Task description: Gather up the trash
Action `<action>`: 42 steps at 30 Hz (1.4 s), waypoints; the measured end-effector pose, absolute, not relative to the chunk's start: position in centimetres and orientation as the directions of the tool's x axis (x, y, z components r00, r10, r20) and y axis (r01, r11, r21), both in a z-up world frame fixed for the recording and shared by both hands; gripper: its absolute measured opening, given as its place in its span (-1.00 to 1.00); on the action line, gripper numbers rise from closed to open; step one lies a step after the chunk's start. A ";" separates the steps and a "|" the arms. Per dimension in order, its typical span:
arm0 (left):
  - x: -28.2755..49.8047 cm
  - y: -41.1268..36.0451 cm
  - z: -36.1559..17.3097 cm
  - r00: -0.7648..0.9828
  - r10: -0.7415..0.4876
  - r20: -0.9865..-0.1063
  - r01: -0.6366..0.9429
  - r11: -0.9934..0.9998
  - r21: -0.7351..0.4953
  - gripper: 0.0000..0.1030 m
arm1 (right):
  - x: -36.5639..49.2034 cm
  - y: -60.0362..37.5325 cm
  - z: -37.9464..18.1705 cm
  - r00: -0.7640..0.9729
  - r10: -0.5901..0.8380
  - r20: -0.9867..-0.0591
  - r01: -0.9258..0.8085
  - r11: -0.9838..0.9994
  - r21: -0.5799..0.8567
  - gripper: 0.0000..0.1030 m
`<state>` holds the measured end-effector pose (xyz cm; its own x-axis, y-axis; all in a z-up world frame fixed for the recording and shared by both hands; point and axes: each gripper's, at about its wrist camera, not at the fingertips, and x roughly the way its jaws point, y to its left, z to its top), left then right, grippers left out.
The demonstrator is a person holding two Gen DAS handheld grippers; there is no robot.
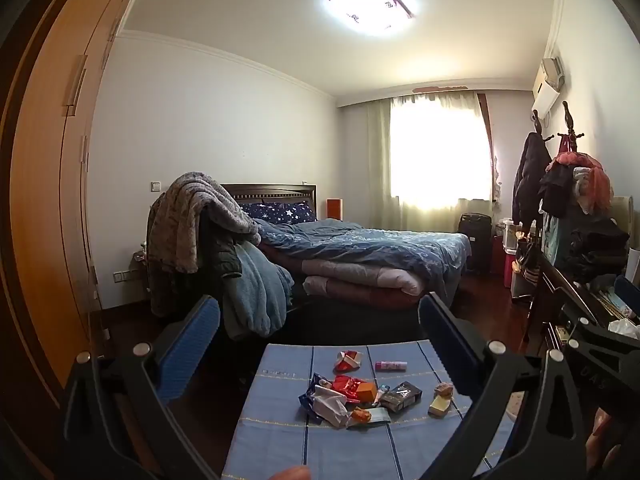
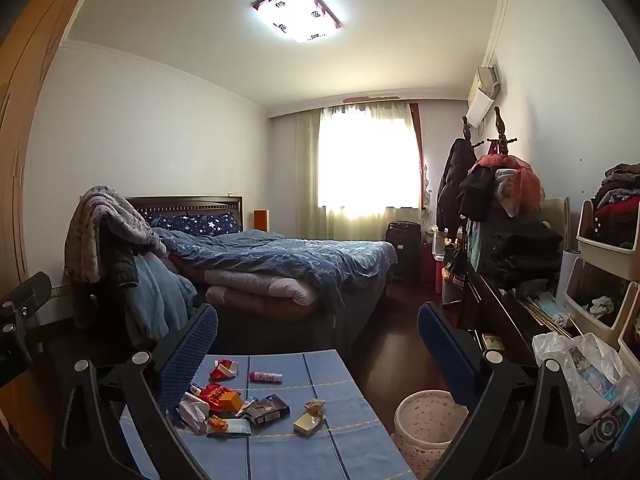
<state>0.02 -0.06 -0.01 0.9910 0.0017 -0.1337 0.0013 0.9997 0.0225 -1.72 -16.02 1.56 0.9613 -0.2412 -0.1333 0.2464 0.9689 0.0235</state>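
Near the middle of the blue cloth table [image 1: 280,440] the wrappers [image 1: 344,396] lie piled, so you hold the left gripper [image 1: 320,328] and right gripper [image 2: 318,330] both spread wide and empty above it, ready, with the bin [image 2: 428,420] beside its right edge.

Probably a home bedroom: unmade bed [image 2: 280,264], curtained window [image 2: 368,168], coat rack [image 2: 498,148].

Room is lit by a ceiling lamp [image 1: 368,2] and a curtained window [image 1: 438,152], both blown out to white. Floor [image 2: 384,344] and lower corners are left dim. Strong fisheye bending is seen at the edges, with black vignette. Table [image 2: 344,420] is rendered fairly sharp; wardrobe [image 1: 44,184] at the rim is smeared.
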 end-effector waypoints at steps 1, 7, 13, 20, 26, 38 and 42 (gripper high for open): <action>0.0 -0.1 0.0 0.991 0.003 -0.130 0.000 1.000 0.024 0.94 | -1.7 -16.0 1.6 0.961 -0.242 -0.133 0.247 0.969 0.024 0.93; 0.2 -0.1 -0.1 0.991 0.005 -0.133 -0.003 1.000 0.012 0.94 | -1.5 -15.8 1.5 0.961 -0.244 -0.133 0.248 0.969 0.019 0.93; 0.3 -0.2 0.2 0.991 -0.002 -0.131 0.003 1.000 0.007 0.94 | -1.7 -16.1 1.7 0.963 -0.235 -0.131 0.240 0.970 0.030 0.93; 0.1 -0.1 0.2 0.992 -0.002 -0.129 0.003 1.000 0.005 0.94 | -1.4 -15.5 0.8 0.963 -0.236 -0.133 0.242 0.970 0.030 0.93; 0.1 -0.2 -0.5 0.992 0.000 -0.128 0.001 1.000 0.008 0.94 | -1.5 -15.6 1.1 0.963 -0.234 -0.136 0.240 0.970 0.030 0.93; -0.1 0.0 -0.4 0.991 0.005 -0.131 -0.005 1.000 -0.001 0.94 | -1.2 -15.5 0.7 0.963 -0.230 -0.140 0.236 0.971 0.028 0.93; -0.1 0.0 -0.5 0.991 0.007 -0.134 -0.007 1.000 -0.003 0.94 | -1.2 -15.5 0.8 0.963 -0.229 -0.141 0.235 0.972 0.029 0.93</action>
<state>-0.10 0.00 -0.52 0.9910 0.0066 -0.1337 -0.0071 1.0000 -0.0027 -1.24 -15.52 0.82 0.9632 -0.2290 -0.1406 0.2353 0.9715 0.0290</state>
